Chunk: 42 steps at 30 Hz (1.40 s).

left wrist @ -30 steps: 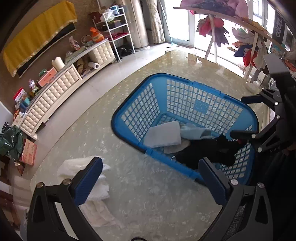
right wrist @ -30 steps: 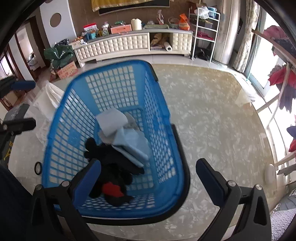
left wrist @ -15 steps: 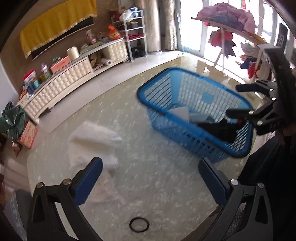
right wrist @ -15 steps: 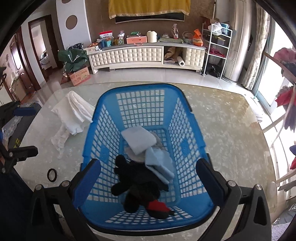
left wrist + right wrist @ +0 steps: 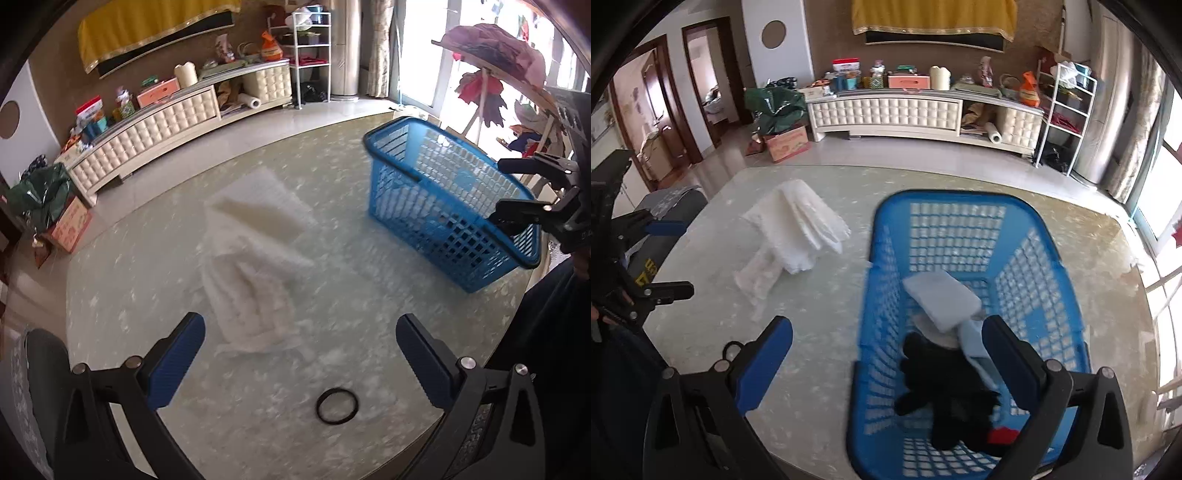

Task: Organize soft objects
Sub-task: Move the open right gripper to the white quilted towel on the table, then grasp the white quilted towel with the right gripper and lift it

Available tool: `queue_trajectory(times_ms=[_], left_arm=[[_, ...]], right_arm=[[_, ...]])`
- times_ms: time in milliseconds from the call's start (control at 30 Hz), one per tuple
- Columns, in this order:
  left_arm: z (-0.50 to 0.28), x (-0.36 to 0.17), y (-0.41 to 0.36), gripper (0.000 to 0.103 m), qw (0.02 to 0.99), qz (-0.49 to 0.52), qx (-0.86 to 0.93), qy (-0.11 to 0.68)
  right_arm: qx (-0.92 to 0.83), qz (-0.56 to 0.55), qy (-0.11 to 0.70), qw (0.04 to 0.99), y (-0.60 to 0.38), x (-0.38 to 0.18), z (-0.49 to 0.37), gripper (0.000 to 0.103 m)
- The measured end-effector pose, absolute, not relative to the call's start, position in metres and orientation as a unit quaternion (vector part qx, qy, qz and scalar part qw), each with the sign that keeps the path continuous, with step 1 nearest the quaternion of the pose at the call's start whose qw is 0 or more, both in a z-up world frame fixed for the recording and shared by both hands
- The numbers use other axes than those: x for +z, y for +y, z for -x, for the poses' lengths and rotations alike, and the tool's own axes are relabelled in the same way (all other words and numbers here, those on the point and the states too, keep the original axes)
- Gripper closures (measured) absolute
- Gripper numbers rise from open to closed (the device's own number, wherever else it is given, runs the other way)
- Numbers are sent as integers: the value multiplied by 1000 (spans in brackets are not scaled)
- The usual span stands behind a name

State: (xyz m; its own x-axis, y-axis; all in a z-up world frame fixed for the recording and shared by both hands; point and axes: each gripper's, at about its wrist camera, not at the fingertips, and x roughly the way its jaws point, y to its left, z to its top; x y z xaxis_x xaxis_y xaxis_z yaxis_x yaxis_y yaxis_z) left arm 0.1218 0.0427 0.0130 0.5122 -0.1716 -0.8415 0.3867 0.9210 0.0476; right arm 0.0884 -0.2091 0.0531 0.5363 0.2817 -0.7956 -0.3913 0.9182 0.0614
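Note:
A white towel [image 5: 255, 258] lies crumpled on the glass table, also in the right wrist view [image 5: 798, 232]. My left gripper [image 5: 299, 358] is open and empty, just short of the towel's near end. A blue basket [image 5: 448, 201] stands to the right; the right wrist view shows its rim [image 5: 953, 195] and, inside, a pale folded cloth [image 5: 940, 299], a light blue cloth [image 5: 975, 339] and a black plush toy [image 5: 945, 391]. My right gripper [image 5: 886, 363] is open and empty above the basket's near left wall.
A black ring [image 5: 337, 406] lies on the table between my left fingers. The right gripper shows at the basket's far right in the left wrist view [image 5: 532, 206]. A chair back [image 5: 670, 210] sits at the table's left edge. A white cabinet [image 5: 886, 112] stands behind.
My left gripper has swung left from the basket to face the white towel. My right gripper has drawn back and left over the basket. Both stay open.

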Motion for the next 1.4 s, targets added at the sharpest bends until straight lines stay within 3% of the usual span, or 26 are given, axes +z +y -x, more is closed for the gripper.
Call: queue_trajectory(times_ms=[1033, 1400], left_arm=[[-86, -68, 83, 0, 812, -111, -193, 540], [-93, -95, 79, 20, 796, -109, -217, 554]], right_arm=[[268, 145, 487, 819, -94, 8, -117, 0], [259, 138, 476, 829, -72, -3, -150, 0]])
